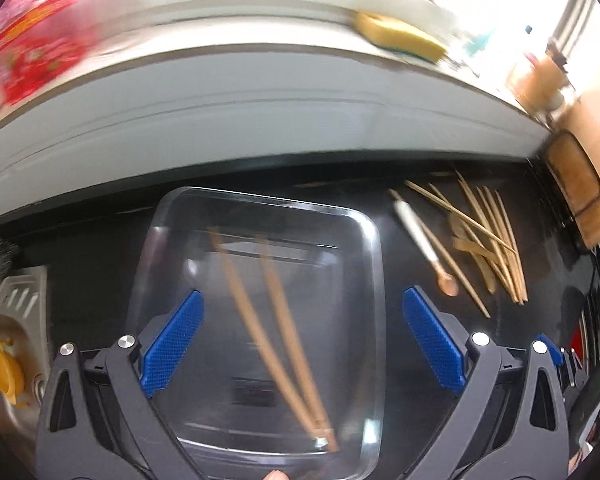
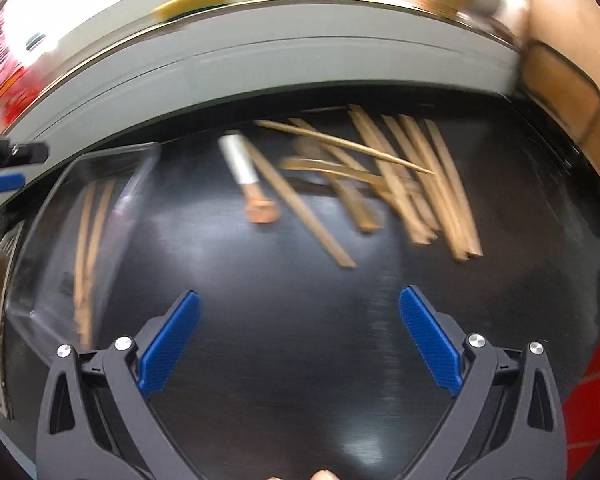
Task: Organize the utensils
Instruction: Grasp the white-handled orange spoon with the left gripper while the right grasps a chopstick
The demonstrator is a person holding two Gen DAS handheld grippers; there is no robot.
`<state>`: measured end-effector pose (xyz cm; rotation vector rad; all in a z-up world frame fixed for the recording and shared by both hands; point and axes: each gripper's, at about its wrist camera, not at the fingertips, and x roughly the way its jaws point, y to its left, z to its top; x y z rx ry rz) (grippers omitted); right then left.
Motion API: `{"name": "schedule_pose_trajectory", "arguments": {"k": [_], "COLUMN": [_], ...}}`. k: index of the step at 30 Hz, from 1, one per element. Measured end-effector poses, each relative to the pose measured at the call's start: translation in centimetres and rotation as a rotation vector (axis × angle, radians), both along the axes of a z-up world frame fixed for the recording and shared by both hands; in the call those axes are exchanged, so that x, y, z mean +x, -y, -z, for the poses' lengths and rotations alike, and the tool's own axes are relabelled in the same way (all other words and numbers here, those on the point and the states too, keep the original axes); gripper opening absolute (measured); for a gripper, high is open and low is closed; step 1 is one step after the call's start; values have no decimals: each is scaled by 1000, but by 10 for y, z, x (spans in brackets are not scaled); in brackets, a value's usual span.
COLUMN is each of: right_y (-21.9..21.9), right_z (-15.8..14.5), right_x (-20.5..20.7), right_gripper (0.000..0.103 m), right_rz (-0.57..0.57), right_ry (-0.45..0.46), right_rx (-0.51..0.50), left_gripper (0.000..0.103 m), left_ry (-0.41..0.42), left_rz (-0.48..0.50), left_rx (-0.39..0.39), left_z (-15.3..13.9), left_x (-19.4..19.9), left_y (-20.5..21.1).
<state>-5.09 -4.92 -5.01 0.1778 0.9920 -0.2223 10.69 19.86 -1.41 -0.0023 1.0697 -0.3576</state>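
Tan wooden chopsticks (image 2: 420, 184) on a glossy black cooktop (image 2: 300, 320), clear glass dish (image 1: 364, 240), yellow sponge (image 1: 400, 38), blue textured gripper pads (image 2: 172, 344).

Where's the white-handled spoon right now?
The spoon lies on the black surface between the clear tray on its left and the chopstick pile on its right, in both wrist views.

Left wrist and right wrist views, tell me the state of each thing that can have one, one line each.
Left tool: open, empty.
Right tool: open, empty.
Clear tray: on the black surface, two chopsticks inside.
Loose wooden utensils: scattered outside the tray.
White-handled spoon: lying beside the pile.
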Motion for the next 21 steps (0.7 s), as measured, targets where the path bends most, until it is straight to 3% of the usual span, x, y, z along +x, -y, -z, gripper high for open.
{"name": "schedule_pose_trajectory", "arguments": {"k": [6, 13, 21], "right_y": [68, 134, 212], "right_z": [2, 12, 34], "right_x": [-11, -8, 8], "right_gripper": [96, 96, 96], "right_rz": [58, 66, 38], "right_ry": [-14, -43, -75], "right_rx": [-16, -24, -14], "left_gripper": [97, 97, 97], "left_ry": [-27, -39, -104], "left_rz": [38, 38, -77], "left_rx": [19, 95, 164], "left_z": [11, 30, 64], "left_x": [-6, -13, -2], "left_y": [62, 126, 170]}}
